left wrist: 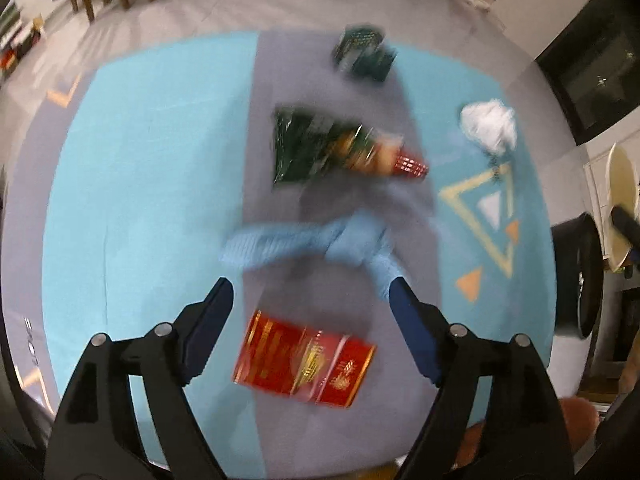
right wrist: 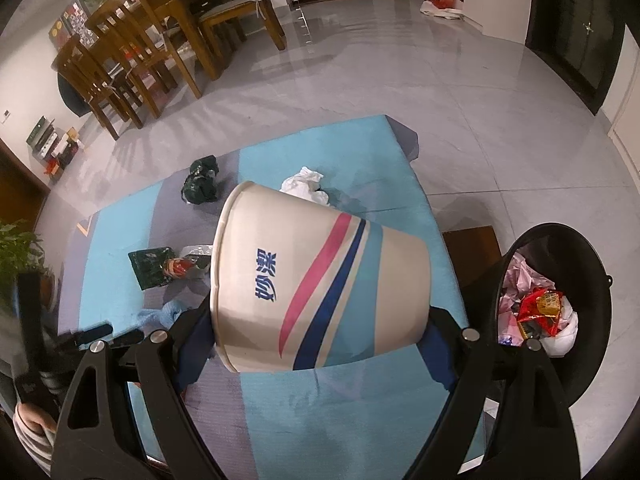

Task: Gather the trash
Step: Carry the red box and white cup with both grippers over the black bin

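My left gripper (left wrist: 310, 292) is open above the blue rug (left wrist: 140, 200), its view blurred. Below it lie a red packet (left wrist: 304, 364), a light blue cloth (left wrist: 316, 248), a green snack bag (left wrist: 320, 148), a dark green wrapper (left wrist: 364, 52) and a white crumpled tissue (left wrist: 488, 124). My right gripper (right wrist: 316, 344) is shut on a large cream paper cup (right wrist: 320, 280) with pink and blue stripes, held tilted over the rug (right wrist: 340, 420). A black trash bin (right wrist: 556, 300) with trash inside stands at the right. The green bag (right wrist: 150, 266), dark wrapper (right wrist: 202, 180) and tissue (right wrist: 304, 186) also show there.
A wooden dining table with chairs (right wrist: 152, 40) stands at the back left on the grey tile floor (right wrist: 400, 72). A plant (right wrist: 16, 248) is at the left edge. The bin (left wrist: 580, 276) shows at the right of the left wrist view.
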